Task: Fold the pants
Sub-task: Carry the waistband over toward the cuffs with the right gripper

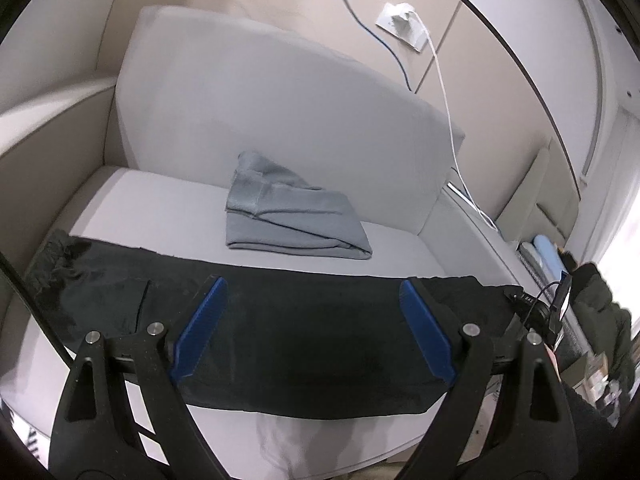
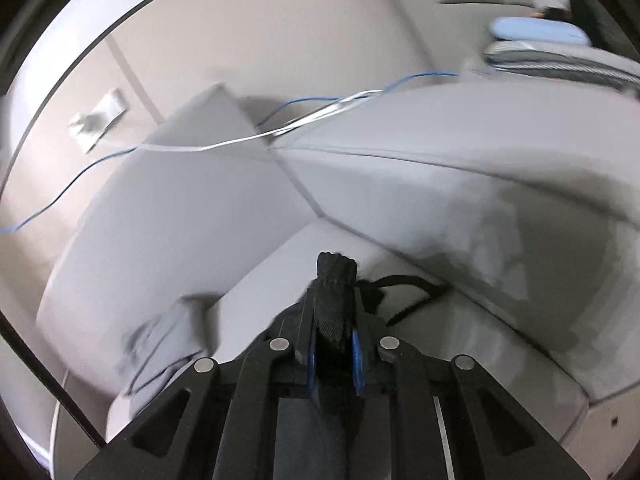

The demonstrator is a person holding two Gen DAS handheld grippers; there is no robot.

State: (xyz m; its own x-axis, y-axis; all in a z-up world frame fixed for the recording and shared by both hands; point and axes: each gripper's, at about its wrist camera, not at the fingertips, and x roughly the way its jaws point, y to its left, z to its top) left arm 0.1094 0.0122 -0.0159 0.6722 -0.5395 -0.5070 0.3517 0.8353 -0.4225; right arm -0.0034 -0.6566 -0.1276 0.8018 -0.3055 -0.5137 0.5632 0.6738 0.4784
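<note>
The pale grey sofa [image 1: 256, 92] is filling the view, smooth and boxy. Across its seat the dark pants [image 1: 288, 320] are lying in a long flat band, their left end crumpling into shadow. Behind them a grey folded garment [image 1: 292, 216] is sitting, soft and wedge-shaped. The left gripper [image 1: 312, 320] is hovering with jaws spread wide. The right gripper [image 2: 334, 354] is pinching a woven black pants end; its view is blurring badly.
</note>
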